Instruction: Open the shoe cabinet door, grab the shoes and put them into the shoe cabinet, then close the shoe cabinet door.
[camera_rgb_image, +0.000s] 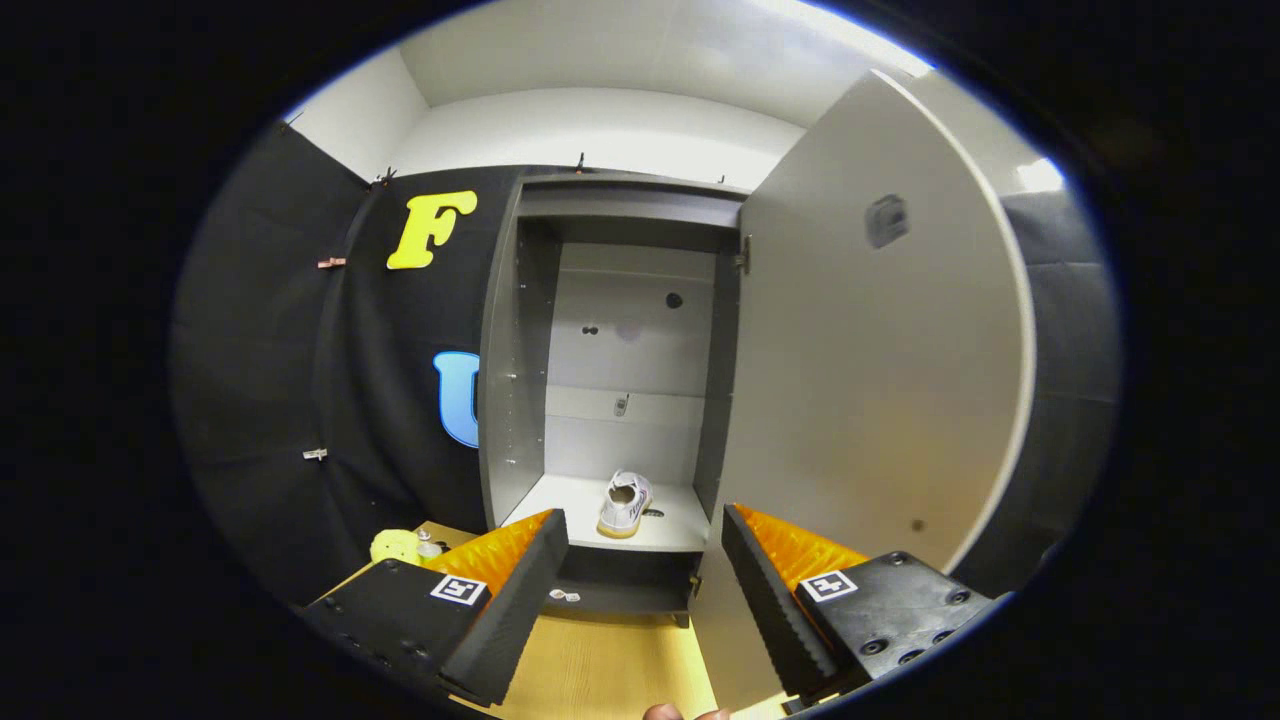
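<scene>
The white lace-up shoe (624, 504) sits on the grey wooden cabinet's (512, 400) shelf, door (880, 380) wide open, beyond the gripper's (645, 560) 2 empty, spread-apart fingers.

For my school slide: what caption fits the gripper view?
Open gripper faces the open shoe cabinet, shoe inside.

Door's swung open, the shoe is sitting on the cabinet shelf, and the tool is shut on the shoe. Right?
Not quite. The gripper view shows the tool open and empty, its fingers apart, with the shoe beyond them on the shelf. The door is swung open, as you said.
</scene>
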